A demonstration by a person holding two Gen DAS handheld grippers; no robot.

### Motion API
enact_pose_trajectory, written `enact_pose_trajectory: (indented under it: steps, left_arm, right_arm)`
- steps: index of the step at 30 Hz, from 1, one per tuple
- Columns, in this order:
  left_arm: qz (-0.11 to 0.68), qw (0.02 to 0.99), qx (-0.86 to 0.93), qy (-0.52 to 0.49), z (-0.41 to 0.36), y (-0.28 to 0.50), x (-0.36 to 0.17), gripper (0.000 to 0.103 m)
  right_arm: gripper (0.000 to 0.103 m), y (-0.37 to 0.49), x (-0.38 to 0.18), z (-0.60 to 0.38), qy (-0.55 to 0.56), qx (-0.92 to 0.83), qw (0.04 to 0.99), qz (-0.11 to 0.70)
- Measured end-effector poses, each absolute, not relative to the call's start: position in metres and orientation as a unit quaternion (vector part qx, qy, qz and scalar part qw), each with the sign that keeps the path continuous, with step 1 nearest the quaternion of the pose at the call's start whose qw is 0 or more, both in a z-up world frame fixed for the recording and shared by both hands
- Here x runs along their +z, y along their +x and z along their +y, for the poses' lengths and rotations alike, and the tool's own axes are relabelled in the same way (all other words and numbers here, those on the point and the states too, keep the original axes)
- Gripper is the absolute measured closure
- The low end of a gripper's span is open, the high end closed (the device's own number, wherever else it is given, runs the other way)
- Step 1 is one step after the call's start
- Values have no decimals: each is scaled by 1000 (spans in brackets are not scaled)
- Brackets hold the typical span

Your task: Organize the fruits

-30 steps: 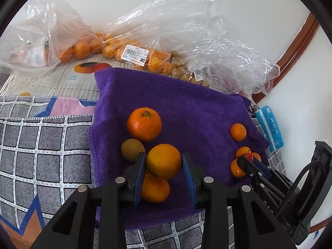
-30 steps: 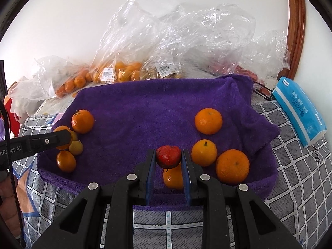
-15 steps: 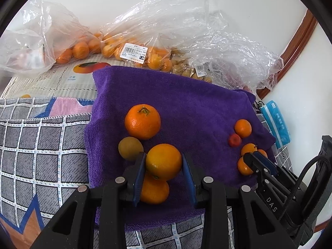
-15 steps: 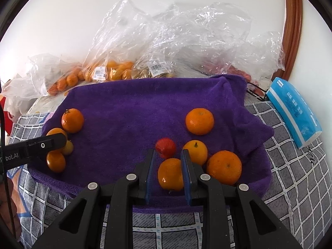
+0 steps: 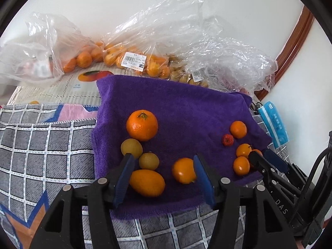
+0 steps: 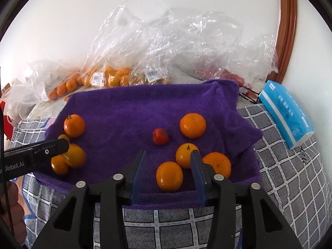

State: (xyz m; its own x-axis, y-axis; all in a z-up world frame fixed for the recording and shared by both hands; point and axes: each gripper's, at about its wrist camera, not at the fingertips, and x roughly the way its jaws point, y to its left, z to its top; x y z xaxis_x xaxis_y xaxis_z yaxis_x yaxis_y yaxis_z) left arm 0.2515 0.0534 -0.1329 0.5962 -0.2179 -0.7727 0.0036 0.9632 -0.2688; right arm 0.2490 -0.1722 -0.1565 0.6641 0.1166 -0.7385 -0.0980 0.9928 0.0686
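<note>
Now your left gripper [image 5: 164,176] and right gripper [image 6: 169,172] have both just sprung apart, leaving orange [image 5: 183,170] and strawberry [image 6: 160,136] released on the towel [image 5: 186,112].

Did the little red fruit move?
Yes. The red fruit left the right claw and now lies farther up the purple towel, beside the oranges.

wall [image 6: 103,20]: plain white, bright even light, 12 o'clock | wooden trim [image 6: 287,31]: reddish-brown, curved, running up at 1 o'clock | checked cloth [image 6: 280,176]: grey squares with white lines, covering the surface from 3 to 9 o'clock | printed mat [image 5: 51,91]: pale, at 10 o'clock, beneath clear plastic bags [image 5: 41,47]
</note>
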Motion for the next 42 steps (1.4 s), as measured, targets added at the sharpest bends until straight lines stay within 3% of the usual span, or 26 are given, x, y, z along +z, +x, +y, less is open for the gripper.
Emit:
enact_pose_trajectory:
  steps: [8,21,24,26,31,42]
  left_arm:
    - [404,908,-40,-104,50,195,-86,31]
    - [344,936,-10,-79,36,79,-33,1]
    - [334,940,-6,-69,30,56,-27,1]
    - [328,943,-5,-62,25,42,-23,1]
    - [315,947,-6,-55,17,14,-17,1]
    - [293,955,1,-48,8,-18,-10,1]
  right_arm:
    - [37,210,-103,-178,34,54,919,388]
    - [36,106,-41,-208,54,39,930,362]
    - [29,85,-36,-213,55,36,931,359]
    - [16,69,-31,-214,50,43,935,347]
    - [5,40,-22,-215,30,44,943,327]
    - [4,7,-13,-227,44,38,946,318]
